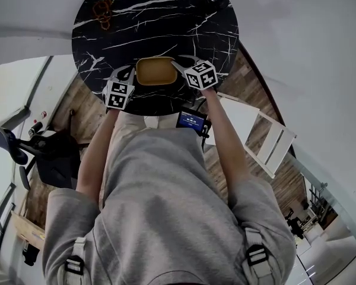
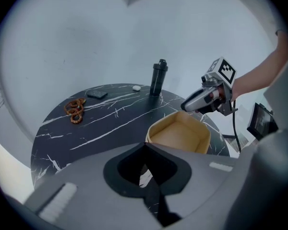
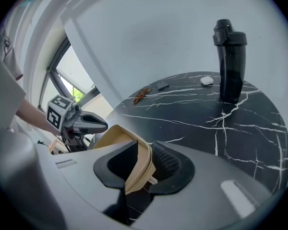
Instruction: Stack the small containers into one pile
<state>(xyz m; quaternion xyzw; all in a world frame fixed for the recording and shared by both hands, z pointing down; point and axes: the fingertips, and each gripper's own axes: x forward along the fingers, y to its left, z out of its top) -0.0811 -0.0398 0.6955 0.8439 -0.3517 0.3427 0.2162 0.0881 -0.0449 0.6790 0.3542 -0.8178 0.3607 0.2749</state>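
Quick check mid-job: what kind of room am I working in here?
Probably a home or small office room: a round black marble-look table stands on a wood plank floor, with what looks like a white slatted chair beside it and a window nearby.

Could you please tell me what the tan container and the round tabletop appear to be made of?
The tan container looks like matte moulded plastic or pulp: thin, even walls, no shine. The tabletop looks like black marble or marble-look laminate: white veins, faint sheen.
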